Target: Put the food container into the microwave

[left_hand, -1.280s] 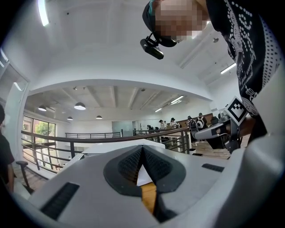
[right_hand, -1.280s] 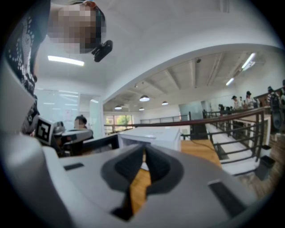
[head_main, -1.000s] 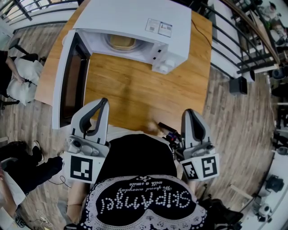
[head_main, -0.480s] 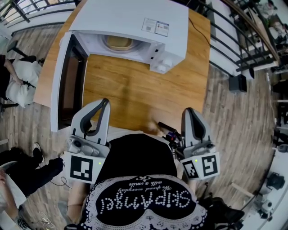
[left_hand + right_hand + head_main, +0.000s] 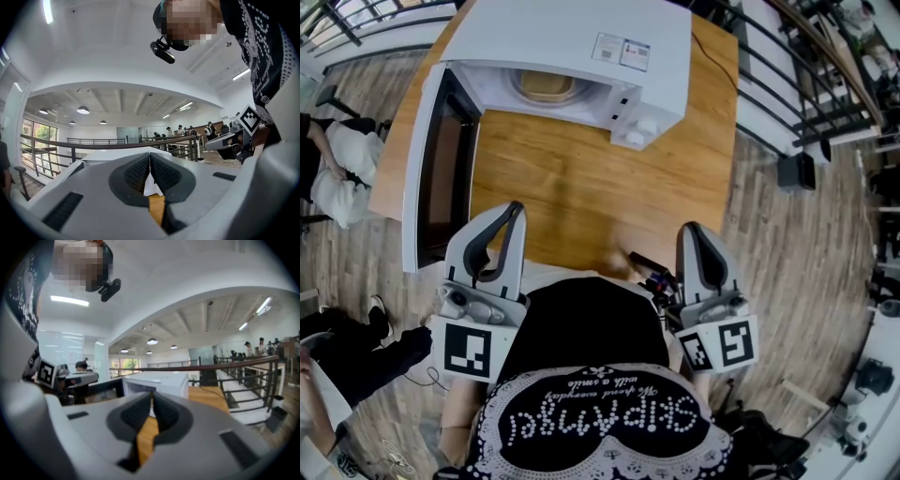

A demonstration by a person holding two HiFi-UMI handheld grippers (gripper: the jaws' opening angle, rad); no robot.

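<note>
A tan food container (image 5: 547, 86) sits inside the white microwave (image 5: 572, 42) at the far end of the wooden table (image 5: 581, 187). The microwave door (image 5: 436, 169) is swung wide open to the left. My left gripper (image 5: 515, 210) is held near the table's front edge, shut, with nothing in it. My right gripper (image 5: 694, 232) is held at the front right, also shut and empty. In the left gripper view the left gripper (image 5: 150, 165) shows its pads pressed together. In the right gripper view the right gripper (image 5: 152, 405) is closed too, with the microwave (image 5: 157, 382) beyond it.
The open door juts over the table's left side. A small dark object (image 5: 649, 274) lies at the table's front edge near my right gripper. Black railings (image 5: 787, 84) run along the right. A seated person (image 5: 337, 169) is on the floor side at left.
The head view has drifted slightly, so the microwave sits a little higher in the picture. Both grippers hold their places and stay shut.
</note>
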